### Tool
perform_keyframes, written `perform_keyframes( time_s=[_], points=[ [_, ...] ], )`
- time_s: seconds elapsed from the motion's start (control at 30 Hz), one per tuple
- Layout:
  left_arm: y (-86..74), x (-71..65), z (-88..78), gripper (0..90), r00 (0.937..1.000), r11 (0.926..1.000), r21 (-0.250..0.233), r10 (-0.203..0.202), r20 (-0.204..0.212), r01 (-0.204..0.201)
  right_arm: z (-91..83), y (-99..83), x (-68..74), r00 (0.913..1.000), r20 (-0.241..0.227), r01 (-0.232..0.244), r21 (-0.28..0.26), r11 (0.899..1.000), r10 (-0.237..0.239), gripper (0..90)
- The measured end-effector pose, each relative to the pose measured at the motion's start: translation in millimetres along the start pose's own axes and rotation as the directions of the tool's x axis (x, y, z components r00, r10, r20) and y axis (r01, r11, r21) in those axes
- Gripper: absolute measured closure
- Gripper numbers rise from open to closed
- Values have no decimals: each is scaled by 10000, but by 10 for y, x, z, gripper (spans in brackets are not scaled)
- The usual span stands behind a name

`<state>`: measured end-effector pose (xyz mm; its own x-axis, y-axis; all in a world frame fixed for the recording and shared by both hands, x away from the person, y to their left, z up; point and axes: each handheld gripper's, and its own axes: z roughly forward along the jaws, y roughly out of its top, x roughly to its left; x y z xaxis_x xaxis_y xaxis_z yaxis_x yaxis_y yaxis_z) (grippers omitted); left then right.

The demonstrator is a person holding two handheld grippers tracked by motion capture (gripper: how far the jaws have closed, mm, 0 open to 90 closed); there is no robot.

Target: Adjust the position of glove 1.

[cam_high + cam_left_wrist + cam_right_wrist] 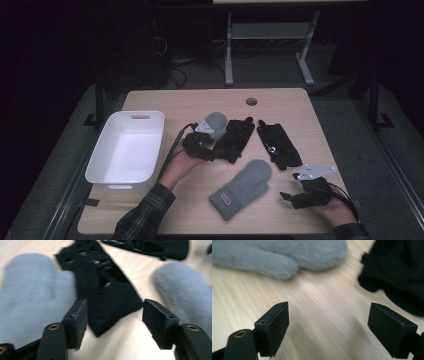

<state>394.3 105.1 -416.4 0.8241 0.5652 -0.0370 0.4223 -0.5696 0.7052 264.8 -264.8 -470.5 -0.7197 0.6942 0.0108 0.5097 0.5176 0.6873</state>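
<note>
Two grey mittens and two black gloves lie on the wooden table [280, 102]. One grey mitten [242, 189] [277, 255] lies near the front, the other [217, 121] [32, 295] behind my left gripper. Between them lies a black glove [235, 139] [107, 290], and the second black glove [278, 144] [397, 272] is to its right. My left gripper [212, 152] [115, 312] is open just over the first glove's cuff, its pads clear of the cloth. My right gripper [289, 196] [328, 322] is open over bare wood at the front right, with nothing between its pads.
A white plastic bin [125, 150] stands at the table's left edge, with nothing inside it. A round cable hole [251, 101] sits near the far edge. Dark floor and desk legs [229, 50] lie beyond the table.
</note>
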Motion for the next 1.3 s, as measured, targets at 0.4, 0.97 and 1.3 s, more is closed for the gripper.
perform_keyframes(
  time_s=[0.4,0.97,1.3],
  points=[
    [91,341,79,271,9895,9985,-53,-552,-1332,550,58,-104,-84,9992,46,-391,-470,9981,394,110],
    [27,761,461,259,9680,9840,815,-1384,-2096,1583,58,-108,-81,9990,20,-435,-471,9979,436,110],
    [-33,774,488,515,9731,9801,906,-1603,-1653,1768,58,-108,-81,9990,23,-434,-471,9979,436,110]
  ],
)
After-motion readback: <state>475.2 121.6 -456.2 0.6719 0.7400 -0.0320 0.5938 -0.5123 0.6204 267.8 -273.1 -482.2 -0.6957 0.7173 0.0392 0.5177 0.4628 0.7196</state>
